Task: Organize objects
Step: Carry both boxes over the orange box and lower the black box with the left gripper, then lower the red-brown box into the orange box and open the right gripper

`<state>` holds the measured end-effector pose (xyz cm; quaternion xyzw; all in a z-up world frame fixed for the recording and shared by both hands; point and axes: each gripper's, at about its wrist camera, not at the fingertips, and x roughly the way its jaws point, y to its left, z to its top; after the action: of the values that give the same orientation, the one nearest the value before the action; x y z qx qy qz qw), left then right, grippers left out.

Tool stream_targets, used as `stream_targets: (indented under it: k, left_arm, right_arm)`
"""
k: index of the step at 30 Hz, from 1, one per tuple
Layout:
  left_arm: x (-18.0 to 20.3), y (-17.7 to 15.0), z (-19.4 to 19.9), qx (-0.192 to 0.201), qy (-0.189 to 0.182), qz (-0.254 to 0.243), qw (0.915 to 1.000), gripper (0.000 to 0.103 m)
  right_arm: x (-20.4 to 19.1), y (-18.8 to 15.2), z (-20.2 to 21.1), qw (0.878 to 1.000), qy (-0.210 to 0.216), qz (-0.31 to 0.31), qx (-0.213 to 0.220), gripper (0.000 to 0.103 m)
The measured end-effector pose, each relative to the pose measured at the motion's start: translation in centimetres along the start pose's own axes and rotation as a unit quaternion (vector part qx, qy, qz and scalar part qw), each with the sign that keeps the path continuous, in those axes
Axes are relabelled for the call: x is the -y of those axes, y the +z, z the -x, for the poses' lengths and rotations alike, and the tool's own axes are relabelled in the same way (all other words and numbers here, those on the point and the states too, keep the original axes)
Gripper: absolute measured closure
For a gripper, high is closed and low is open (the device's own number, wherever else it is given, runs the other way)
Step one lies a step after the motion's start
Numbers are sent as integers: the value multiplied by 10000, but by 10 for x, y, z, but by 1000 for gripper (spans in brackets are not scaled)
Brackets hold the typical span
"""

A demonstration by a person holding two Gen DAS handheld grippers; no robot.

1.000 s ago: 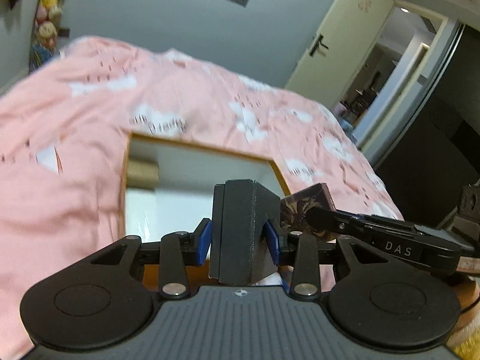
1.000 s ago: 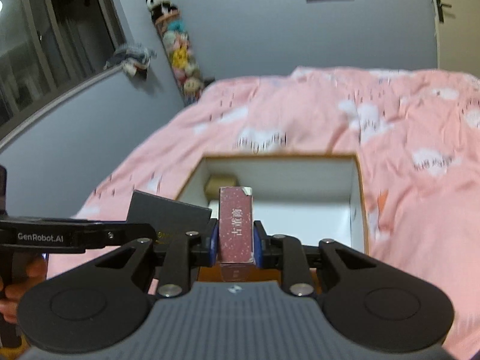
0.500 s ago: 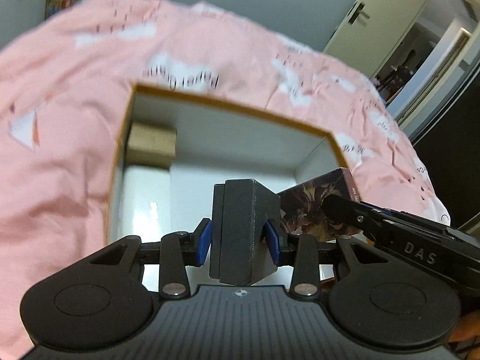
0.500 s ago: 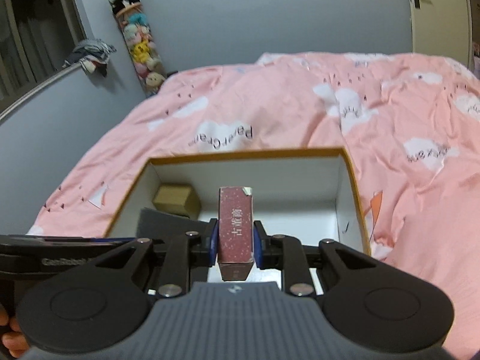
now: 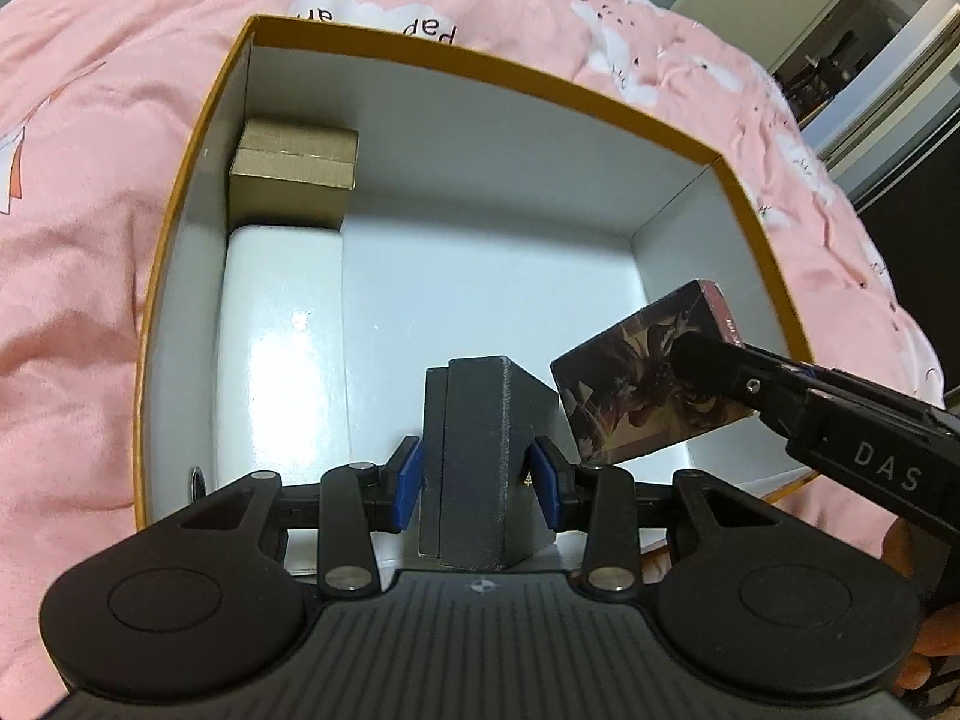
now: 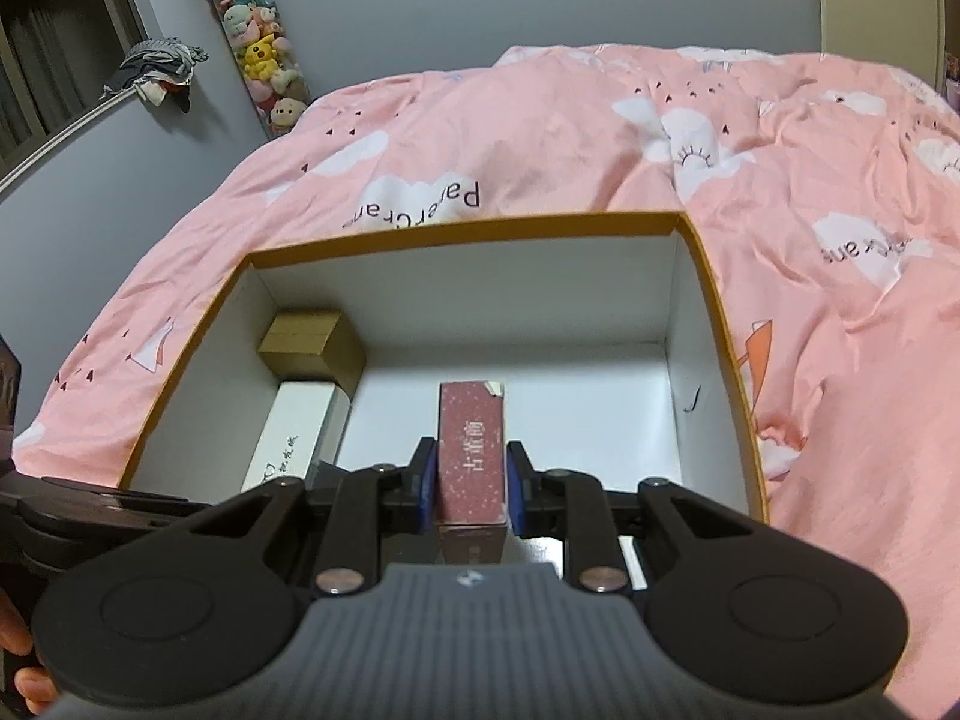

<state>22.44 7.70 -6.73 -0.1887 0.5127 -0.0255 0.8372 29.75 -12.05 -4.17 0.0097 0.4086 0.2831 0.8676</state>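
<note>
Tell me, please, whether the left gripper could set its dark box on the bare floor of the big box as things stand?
Probably yes. The left gripper holds the dark box over the big box, whose open floor lies ahead; the white box and cardboard box sit aside.

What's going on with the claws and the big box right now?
Left claw gripping grey box. Right claw gripping red box. Both over big box. Middle floor bare.

Black left claw (image 5: 478,474), blue pads (image 5: 407,473), silver screws, right claw (image 6: 470,488) alike, white "DAS" lettering
</note>
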Motion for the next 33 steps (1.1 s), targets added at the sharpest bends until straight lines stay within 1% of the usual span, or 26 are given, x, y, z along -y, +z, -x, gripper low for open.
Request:
stream_targets:
  k: [5, 8, 11, 14, 16, 18, 19, 20, 22, 25, 28, 33]
  left_arm:
    - [4, 1, -1, -132, 139, -219, 9996, 56]
    - [9, 0, 1, -94, 331, -427, 9985, 50]
    - [14, 2, 3, -66, 519, -591, 9969, 47]
    - [20, 3, 6, -58, 665, -857, 9941, 45]
    - [23, 3, 12, 29, 721, -992, 9924, 46]
    - [21, 6, 19, 112, 667, -1026, 9924, 46]
    - [20, 9, 21, 139, 608, -976, 9933, 47]
    - [17, 12, 24, 146, 542, -888, 9945, 52]
    - [11, 17, 28, 159, 467, -745, 9960, 57]
    - [4, 22, 32, 213, 392, -637, 9970, 62]
    - [2, 25, 32, 217, 331, -570, 9976, 63]
    - [4, 24, 26, 197, 346, -598, 9974, 63]
  right_arm:
    - [1, 0, -3, 10000, -6, -14, -30, 79]
    - [2, -1, -4, 10000, -15, -1, -60, 79]
    - [1, -2, -5, 10000, -15, 17, -83, 79]
    - [0, -2, -6, 9999, 3, 25, -108, 79]
    - [-1, -2, -7, 9999, 5, 28, -122, 79]
    - [-2, -3, -8, 9999, 1, 24, -147, 79]
    - [-2, -3, -8, 9999, -3, 24, -166, 79]
    - [-3, -3, -10, 9998, -6, 25, -187, 79]
    - [-4, -4, -12, 9997, 4, -5, -239, 79]
    - [-6, -5, -16, 9995, 51, -63, -296, 79]
    - [-10, -6, -19, 9991, 154, -130, -361, 79]
    - [-11, -5, -22, 9987, 173, -210, -430, 79]
